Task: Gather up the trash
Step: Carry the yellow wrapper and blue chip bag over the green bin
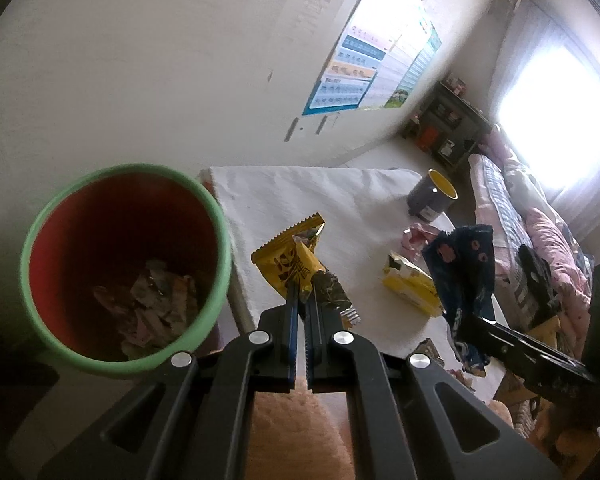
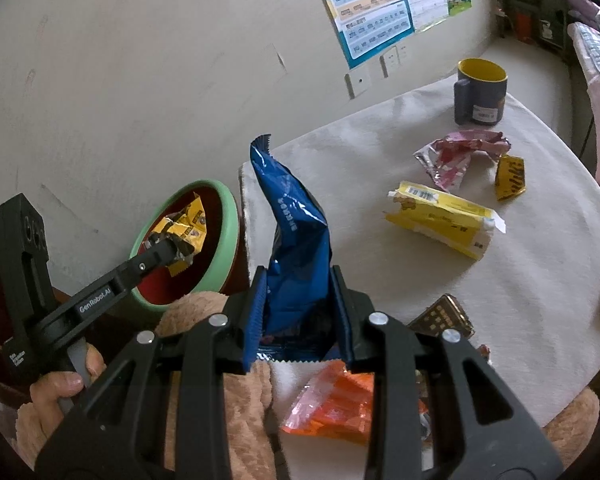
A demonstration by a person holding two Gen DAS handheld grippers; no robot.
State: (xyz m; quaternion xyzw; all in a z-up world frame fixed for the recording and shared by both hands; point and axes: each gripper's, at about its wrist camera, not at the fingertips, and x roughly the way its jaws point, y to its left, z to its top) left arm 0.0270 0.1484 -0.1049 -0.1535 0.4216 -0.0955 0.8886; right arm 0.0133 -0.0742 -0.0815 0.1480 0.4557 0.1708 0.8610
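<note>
Far left there's the bin [image 2: 188, 240], green rim, red inside, sitting just off the table's [image 2: 540, 280] left edge with some scraps already at the bottom. The left gripper [image 1: 304, 296] is pinched fully shut on a yellow wrapper [image 1: 290, 258], and in the right wrist view that wrapper hangs right over the bin's mouth, so I'd say this one is basically ready to drop.

Next over, the right gripper [image 2: 300, 304] is clamped on a blue snack bag [image 2: 296, 232], jaws only narrowly apart with the bag filling the gap. The bag stands up tall, long axis pointing away from the claw along the fingers, and it's over the table's left edge, just right of the bin. So the bin lies to its left and the left hand is the nearer one. My guess is the blue bag has to travel left past the rim before letting go.

Further right on the table: a yellow carton [image 2: 440, 220], a crumpled pink wrapper [image 2: 460, 152], a small yellow packet [image 2: 510, 178], an orange wrapper [image 2: 332, 408] near the front, and a mug [image 2: 480, 94] at the back.
</note>
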